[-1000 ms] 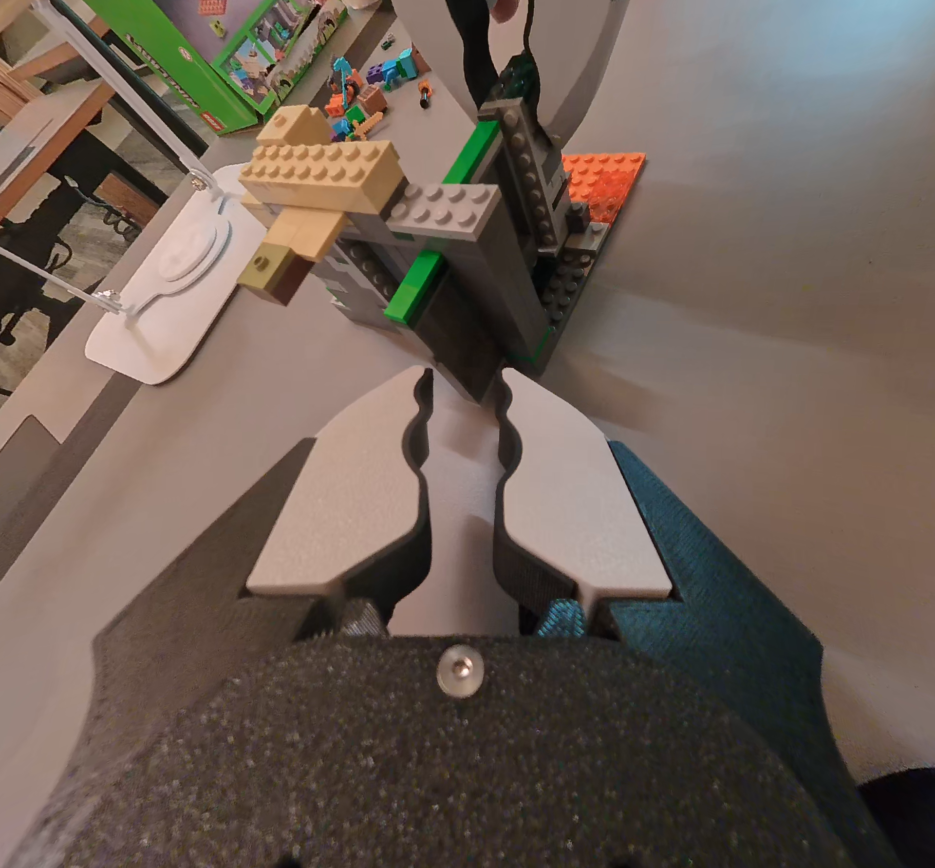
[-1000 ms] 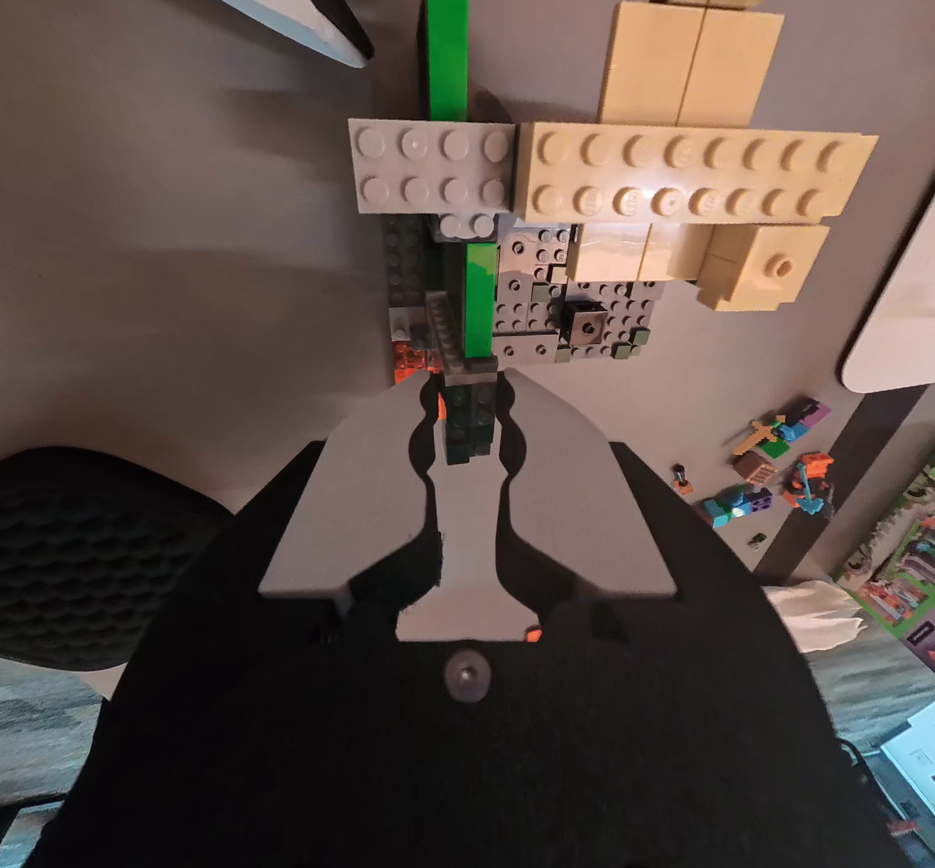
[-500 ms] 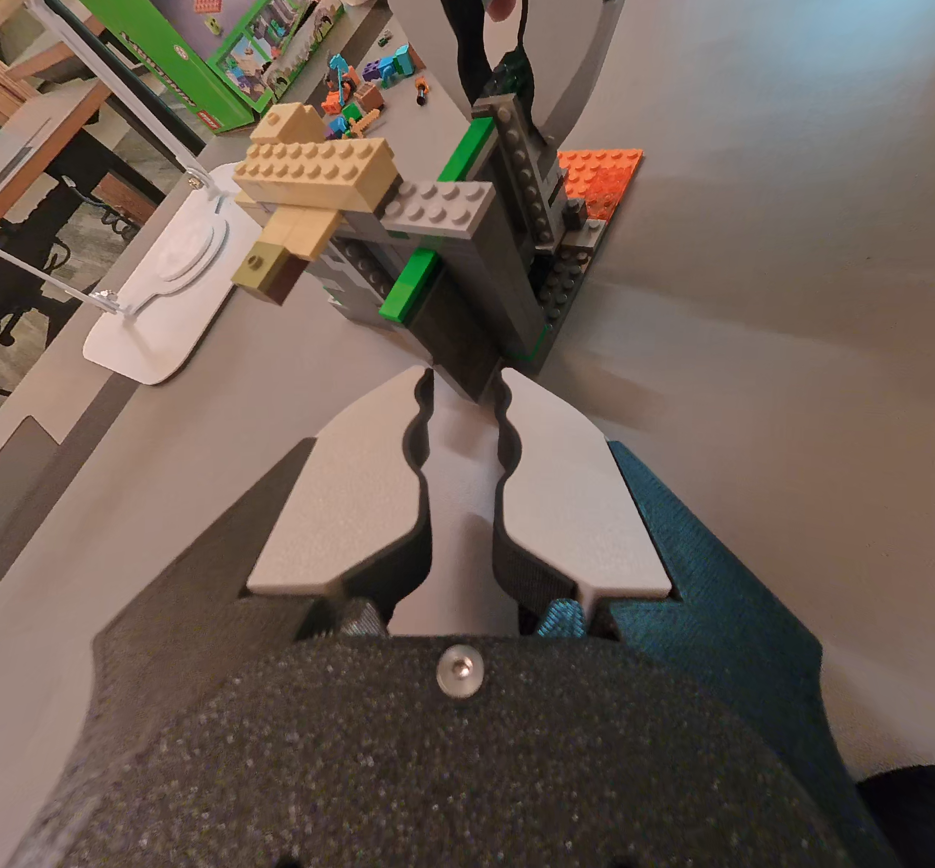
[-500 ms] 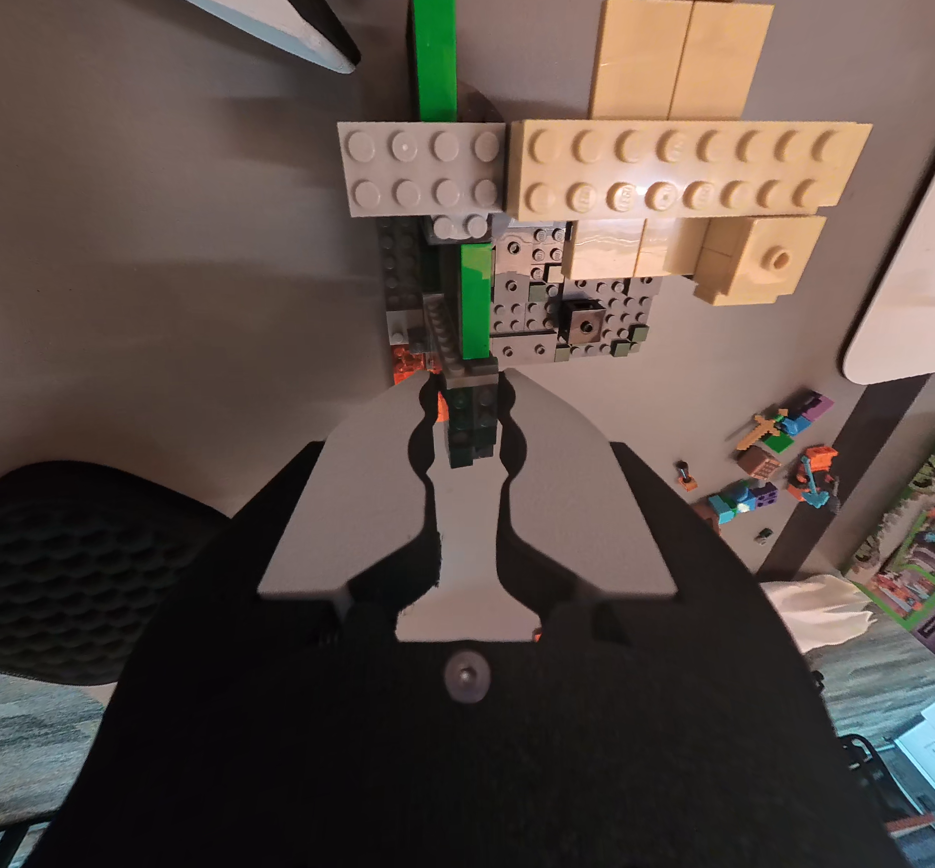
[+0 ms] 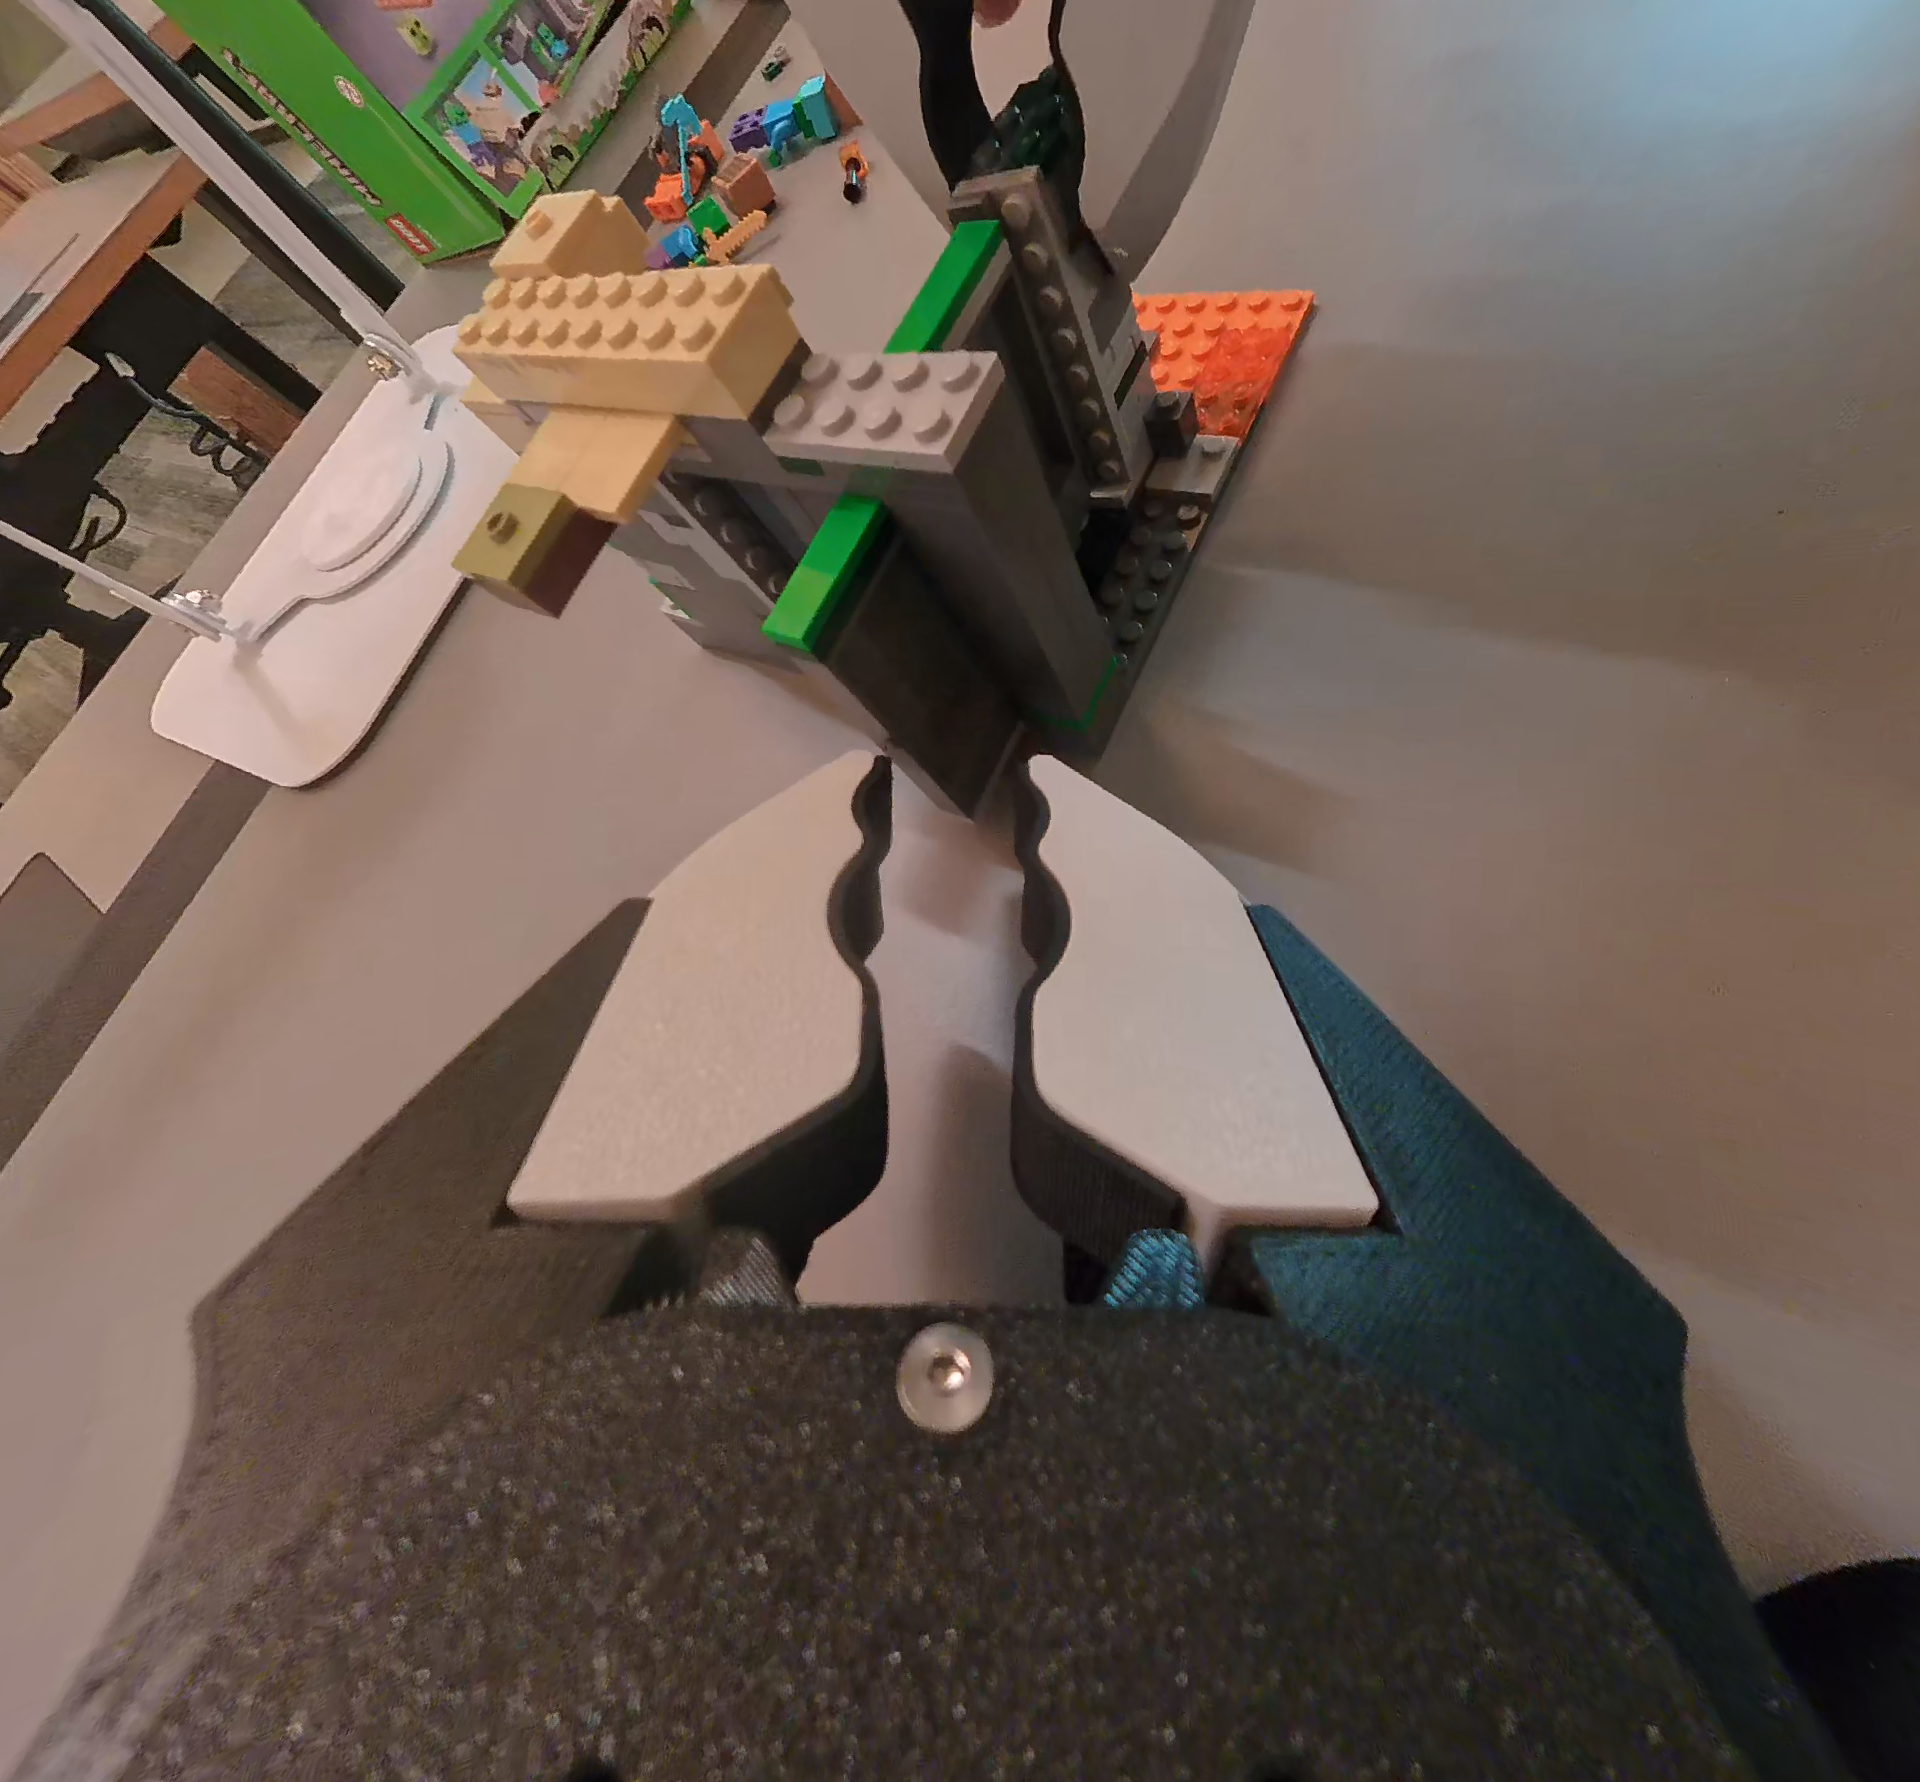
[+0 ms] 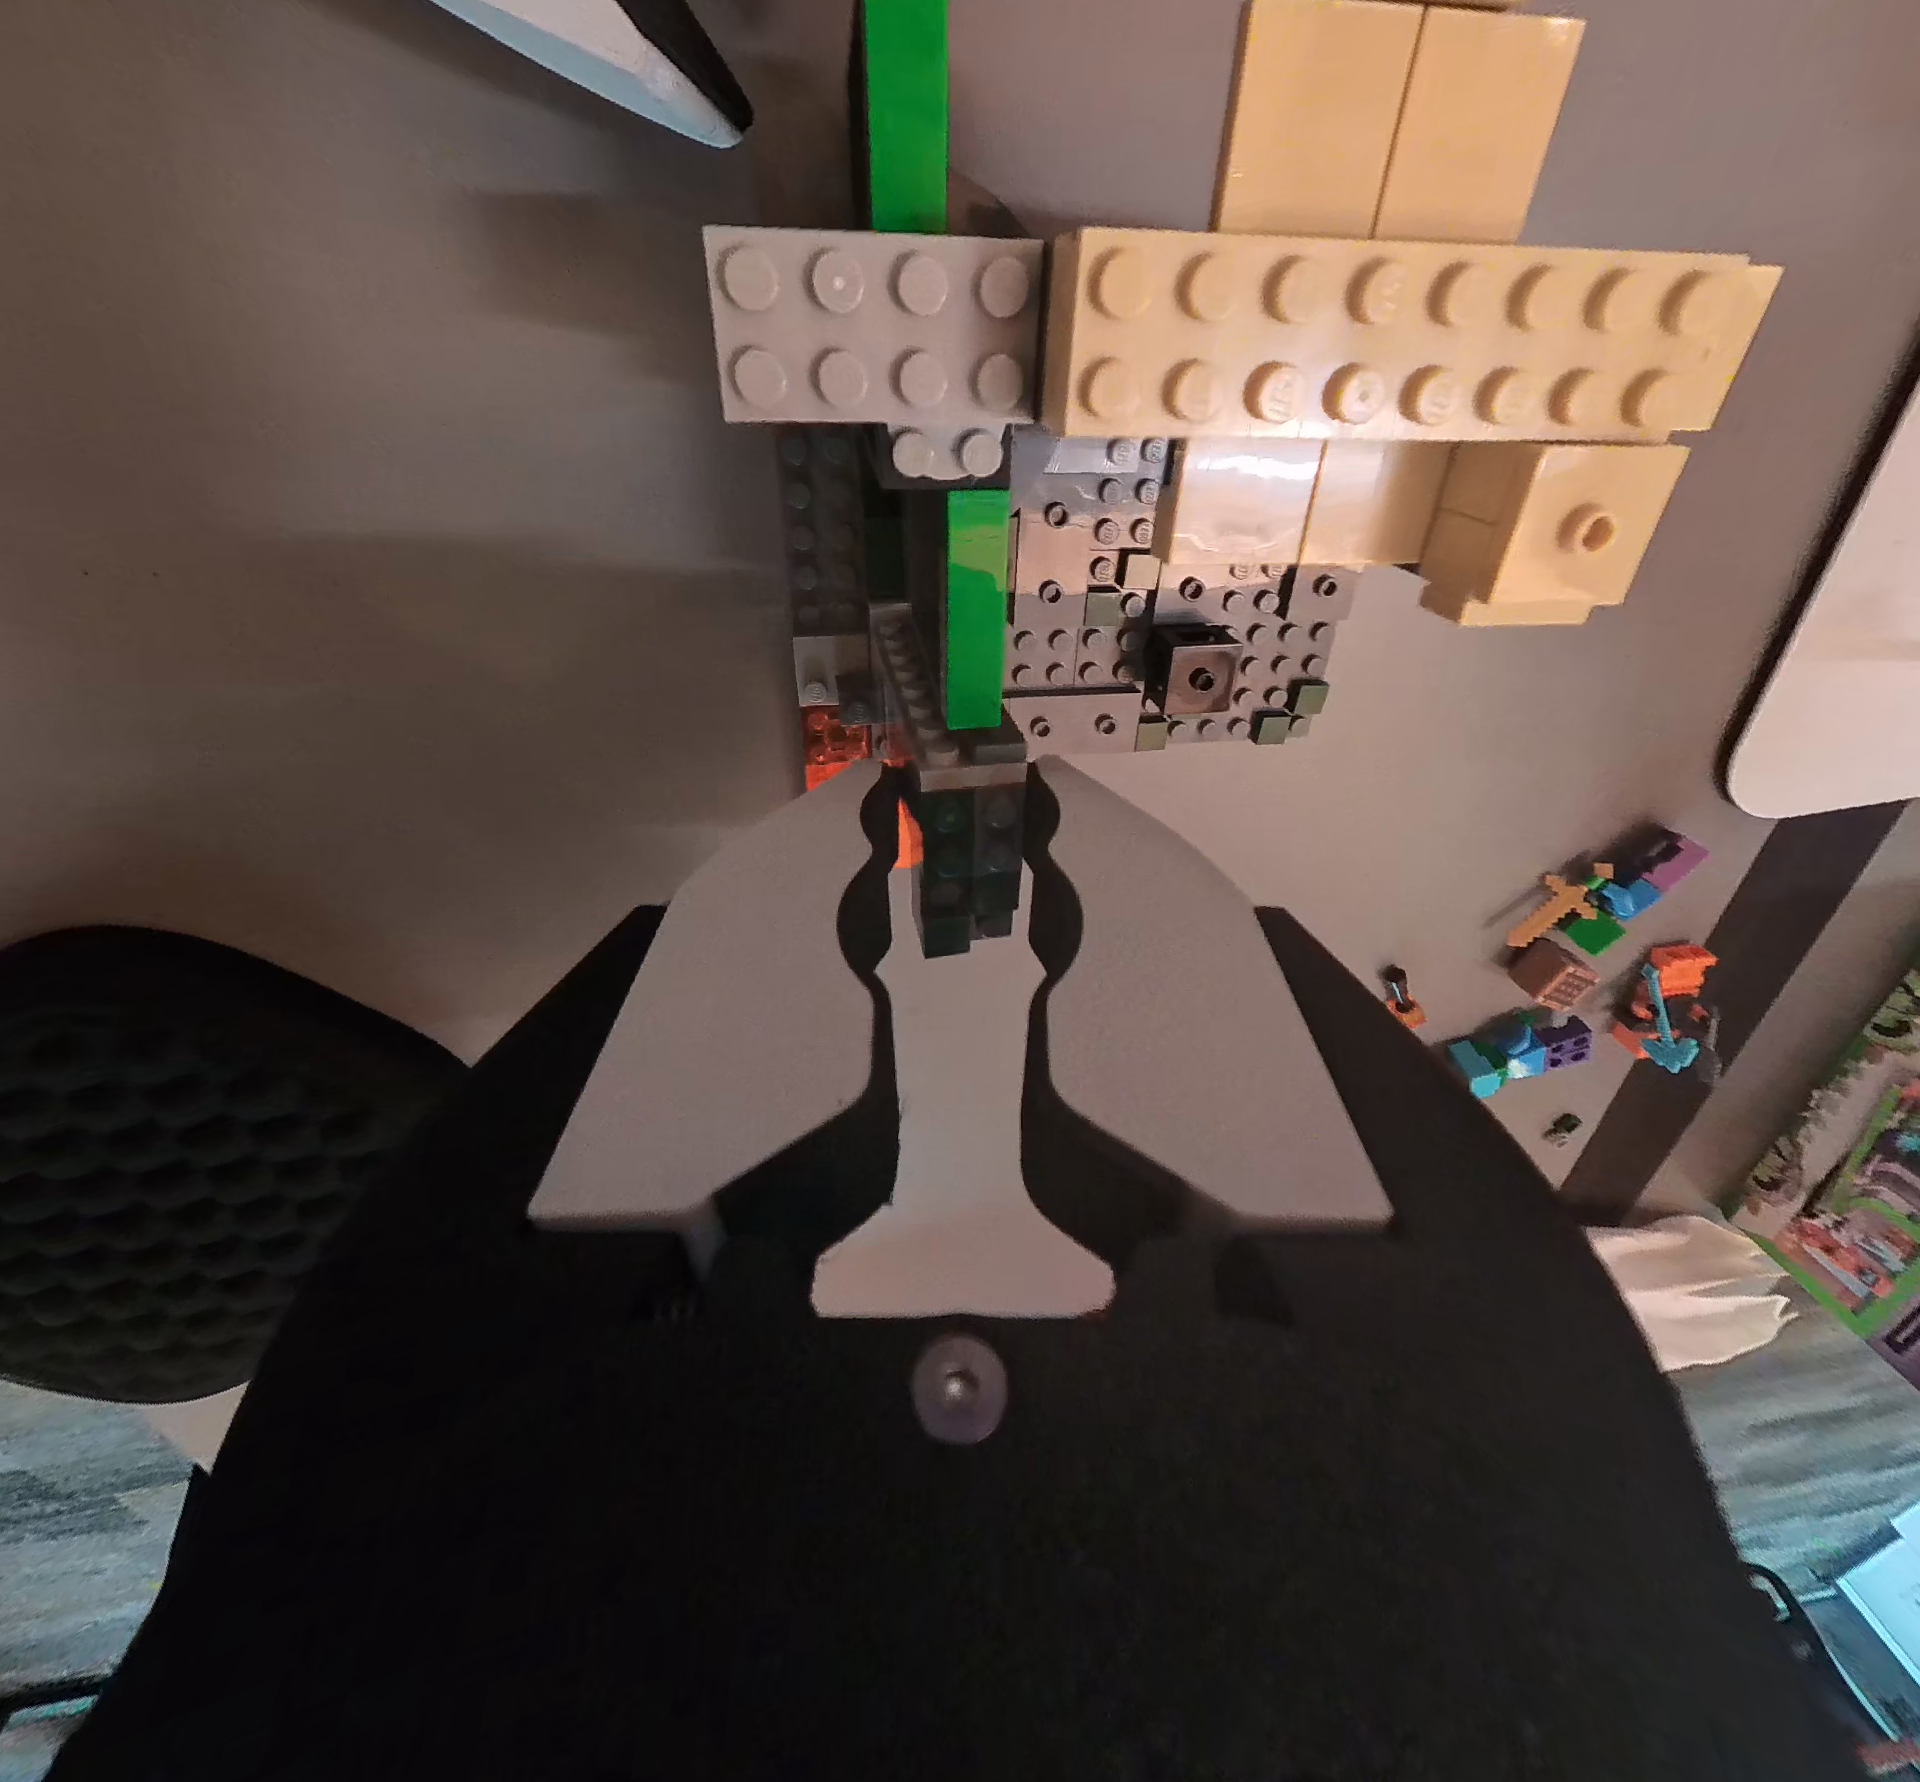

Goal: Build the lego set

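**Both tongs clamped on the lego build**

My left tongs (image 5: 954, 782) were closed on the near corner of the lego build (image 5: 935, 527), the dark grey wall pinched between the tips. My right tongs (image 6: 956, 776) were closed from the opposite side on a small stack of dark green bricks (image 6: 971, 875) at the build's far end; in the left wrist view those tongs (image 5: 1023, 106) came down over the top of the model.

The build sat on the grey table (image 5: 1507, 797), upright, on a base with an orange plate (image 5: 1221, 340) showing at one edge. A long tan brick (image 6: 1403, 335) butted against a light grey brick (image 6: 873, 324) across the top, and a green strip (image 6: 906, 70) ran along the wall beneath them. A tan arm ending in an olive block (image 5: 514, 537) stuck out to the side.

No tray or bin held any parts. The loose pieces (image 6: 1579, 963), among them orange, blue and purple bits, lay bare on the table, well apart from the build. Beyond them stood the green set box (image 5: 343, 59); I could not tell what was inside it. A white stand base (image 5: 301, 631) rested on the table beside the build.
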`<state>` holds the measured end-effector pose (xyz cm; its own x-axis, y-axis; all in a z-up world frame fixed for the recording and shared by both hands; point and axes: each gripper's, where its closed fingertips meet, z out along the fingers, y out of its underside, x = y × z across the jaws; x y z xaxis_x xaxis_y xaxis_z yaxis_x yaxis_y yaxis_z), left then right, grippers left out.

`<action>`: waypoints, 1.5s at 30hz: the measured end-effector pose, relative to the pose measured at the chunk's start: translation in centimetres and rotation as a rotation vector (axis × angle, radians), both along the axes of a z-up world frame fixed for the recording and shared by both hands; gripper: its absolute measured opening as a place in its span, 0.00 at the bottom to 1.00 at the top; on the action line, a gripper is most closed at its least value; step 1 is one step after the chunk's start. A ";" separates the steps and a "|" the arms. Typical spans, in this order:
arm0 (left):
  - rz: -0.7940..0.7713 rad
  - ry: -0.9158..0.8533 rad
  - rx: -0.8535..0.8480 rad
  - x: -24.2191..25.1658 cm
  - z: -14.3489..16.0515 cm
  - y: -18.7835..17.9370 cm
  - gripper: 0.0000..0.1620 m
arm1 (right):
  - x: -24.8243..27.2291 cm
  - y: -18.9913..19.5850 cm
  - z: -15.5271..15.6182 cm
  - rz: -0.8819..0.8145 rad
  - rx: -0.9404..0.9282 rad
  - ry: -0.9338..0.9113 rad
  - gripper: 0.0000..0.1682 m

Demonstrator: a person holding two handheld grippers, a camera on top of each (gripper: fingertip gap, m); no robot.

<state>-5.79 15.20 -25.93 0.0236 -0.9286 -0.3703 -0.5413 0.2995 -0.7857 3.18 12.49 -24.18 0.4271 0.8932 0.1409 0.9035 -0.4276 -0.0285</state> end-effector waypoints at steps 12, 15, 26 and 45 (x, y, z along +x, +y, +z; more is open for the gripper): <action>-0.004 0.007 -0.001 0.0 -0.2 -0.1 0.14 | -0.3 -0.6 -0.3 0.022 -0.073 0.048 0.24; -0.008 0.008 0.002 0.0 -0.1 -0.2 0.13 | -0.4 -0.6 -0.4 0.036 -0.085 0.064 0.24; -0.012 0.007 0.001 0.0 -0.1 -0.2 0.13 | -0.4 -0.3 -0.9 0.038 -0.055 0.049 0.13; -0.011 0.011 0.004 0.0 -0.1 -0.2 0.13 | -0.4 -0.4 -1.1 -0.055 -0.036 0.022 0.13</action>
